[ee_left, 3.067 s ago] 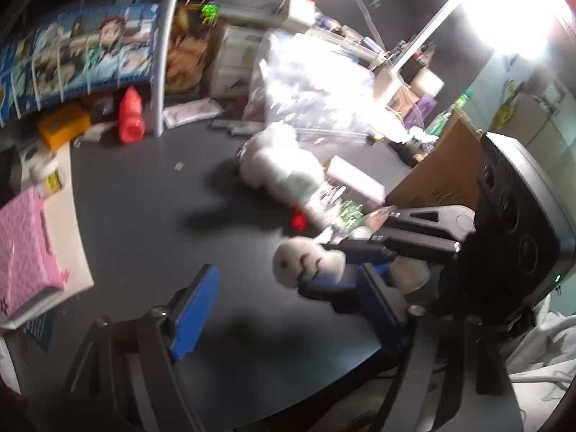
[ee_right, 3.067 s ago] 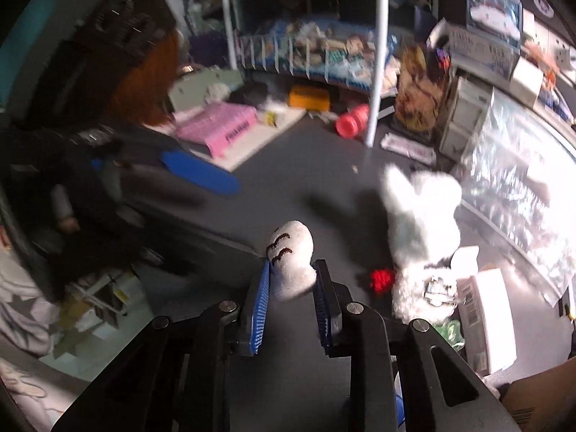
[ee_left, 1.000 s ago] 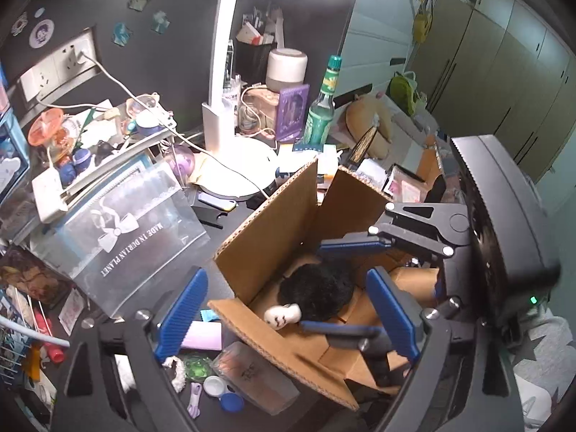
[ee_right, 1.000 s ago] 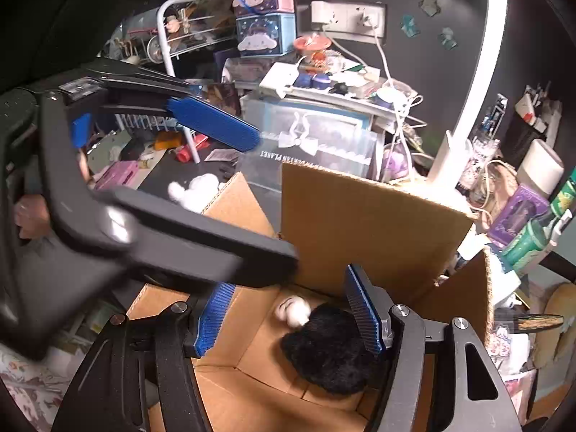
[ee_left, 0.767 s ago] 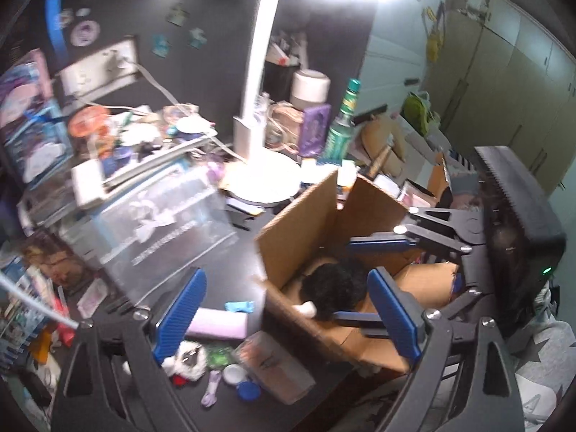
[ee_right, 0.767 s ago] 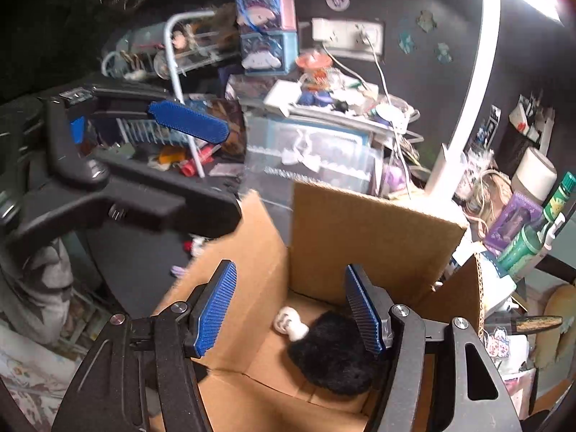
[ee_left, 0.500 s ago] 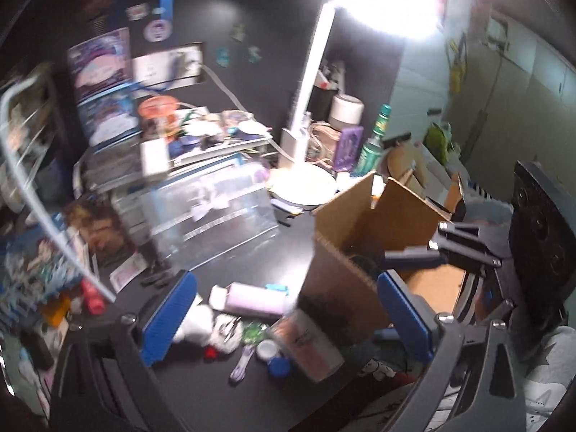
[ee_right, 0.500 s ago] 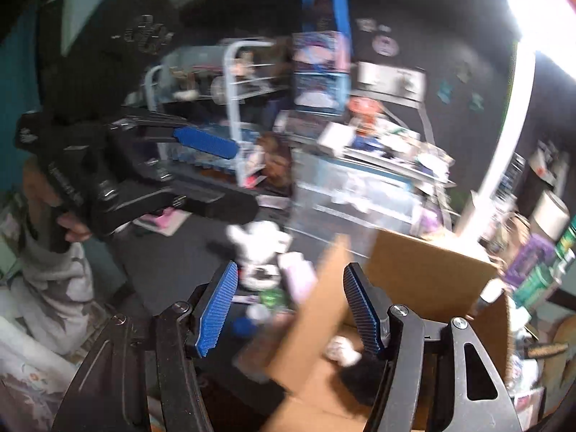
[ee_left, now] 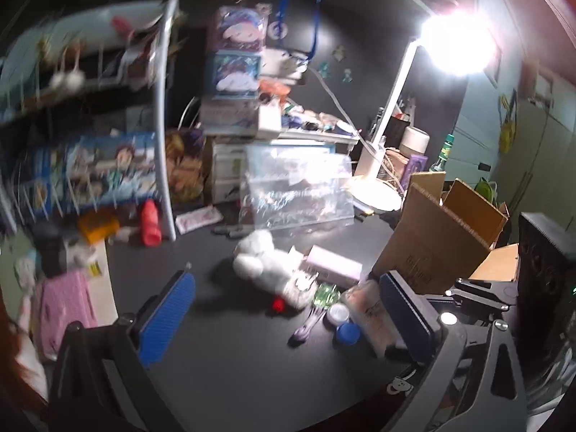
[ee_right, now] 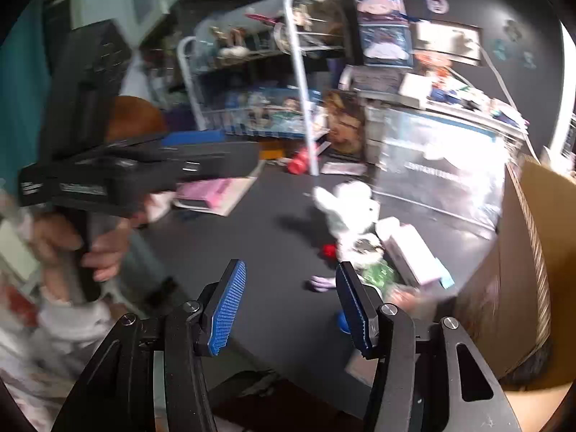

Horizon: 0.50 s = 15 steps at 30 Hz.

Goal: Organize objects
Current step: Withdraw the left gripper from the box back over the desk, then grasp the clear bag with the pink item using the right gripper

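A white plush rabbit (ee_left: 268,266) lies on the black desk (ee_left: 223,352), also in the right wrist view (ee_right: 347,212). Beside it lie a pink box (ee_left: 333,265), a red bit (ee_left: 278,303), a green packet (ee_left: 325,294), a purple item (ee_left: 306,324) and a blue cap (ee_left: 348,333). An open cardboard box (ee_left: 446,241) stands at the right, also in the right wrist view (ee_right: 532,273). My left gripper (ee_left: 284,318) is open and empty above the desk. My right gripper (ee_right: 289,307) is open and empty near the desk's front edge.
A clear plastic bag (ee_left: 295,190) leans behind the rabbit. A wire shelf (ee_left: 90,169) with boxes, a red bottle (ee_left: 150,223) and a pink pad (ee_left: 61,309) are at the left. A desk lamp (ee_left: 381,165) stands at the back right.
Both grippers have swung left, away from the cardboard box and back over the desk. The small white plush that the right gripper held now lies in the box.
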Each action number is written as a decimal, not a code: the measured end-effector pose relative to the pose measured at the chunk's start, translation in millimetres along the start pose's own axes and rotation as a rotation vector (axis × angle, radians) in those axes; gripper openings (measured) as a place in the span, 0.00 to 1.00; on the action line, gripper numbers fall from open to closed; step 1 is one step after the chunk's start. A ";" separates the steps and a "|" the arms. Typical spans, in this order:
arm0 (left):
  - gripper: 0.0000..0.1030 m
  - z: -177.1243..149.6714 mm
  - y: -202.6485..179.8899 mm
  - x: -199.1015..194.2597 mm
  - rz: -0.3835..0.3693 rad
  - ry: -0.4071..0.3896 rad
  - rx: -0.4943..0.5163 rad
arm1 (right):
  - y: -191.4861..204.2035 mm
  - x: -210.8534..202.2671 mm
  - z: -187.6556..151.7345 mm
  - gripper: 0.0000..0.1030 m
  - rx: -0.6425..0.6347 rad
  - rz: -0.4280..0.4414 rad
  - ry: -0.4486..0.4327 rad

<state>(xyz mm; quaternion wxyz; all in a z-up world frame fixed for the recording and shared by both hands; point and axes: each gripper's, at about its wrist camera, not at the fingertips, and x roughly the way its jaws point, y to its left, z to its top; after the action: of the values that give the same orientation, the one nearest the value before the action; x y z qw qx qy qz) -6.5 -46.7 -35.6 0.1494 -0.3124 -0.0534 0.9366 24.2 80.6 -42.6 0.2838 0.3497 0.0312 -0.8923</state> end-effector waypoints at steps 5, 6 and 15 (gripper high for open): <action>0.99 -23.2 -3.5 11.1 -0.048 0.041 0.010 | -7.4 16.8 -33.7 0.48 0.067 -0.160 -0.015; 0.99 -26.9 -5.3 13.8 -0.045 0.045 0.019 | -9.1 18.7 -40.4 0.48 0.080 -0.192 -0.016; 0.99 -34.9 -9.6 28.6 -0.018 0.087 0.040 | -26.8 26.7 -83.4 0.63 0.174 -0.436 -0.051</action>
<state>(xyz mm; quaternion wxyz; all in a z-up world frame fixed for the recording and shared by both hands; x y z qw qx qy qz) -5.0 -28.4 -77.9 0.1662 -0.3493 -0.0306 0.9216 44.8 111.2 -126.5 0.0541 0.3350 0.0218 -0.9404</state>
